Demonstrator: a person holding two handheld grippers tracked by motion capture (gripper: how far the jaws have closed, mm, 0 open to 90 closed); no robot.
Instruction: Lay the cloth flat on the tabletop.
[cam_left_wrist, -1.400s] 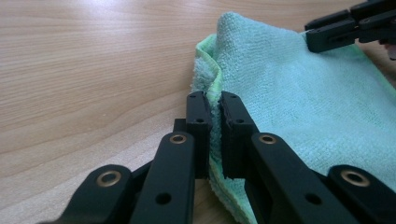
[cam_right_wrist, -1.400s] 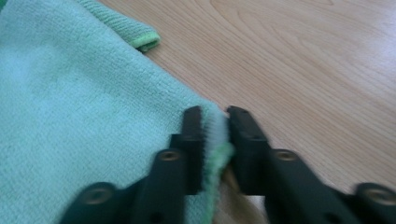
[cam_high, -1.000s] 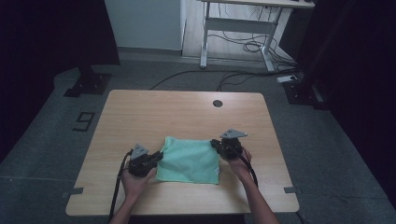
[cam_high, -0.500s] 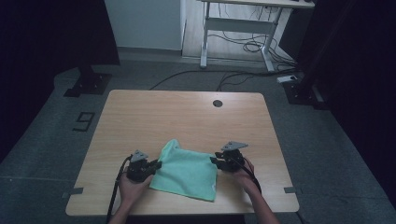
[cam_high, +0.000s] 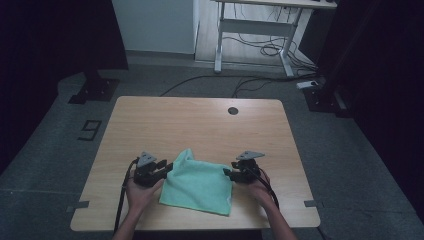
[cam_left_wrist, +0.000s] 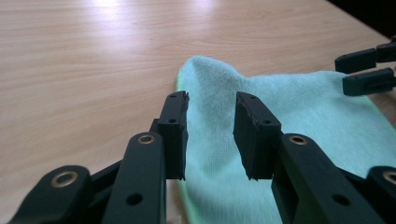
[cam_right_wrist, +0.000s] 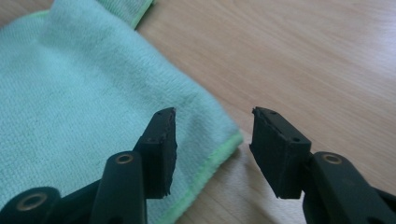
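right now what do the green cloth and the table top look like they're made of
The green cloth looks like microfibre or terry: fine fuzzy nap, matt, with a brighter stitched hem. It drapes softly, one corner raised in a fold. The table top looks like light wood-grain laminate or veneer: straight printed-looking grain and a soft sheen; which of the two I cannot tell.

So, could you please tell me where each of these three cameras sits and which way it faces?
High view: fixed above the table's near side, looking forward and down; both forearms enter below.
Left gripper view: rides the left hand-held gripper, looking along its parted jaws over the green cloth.
Right gripper view: rides the right hand-held gripper, its parted jaws astride the cloth's edge.
All three share the cloth.
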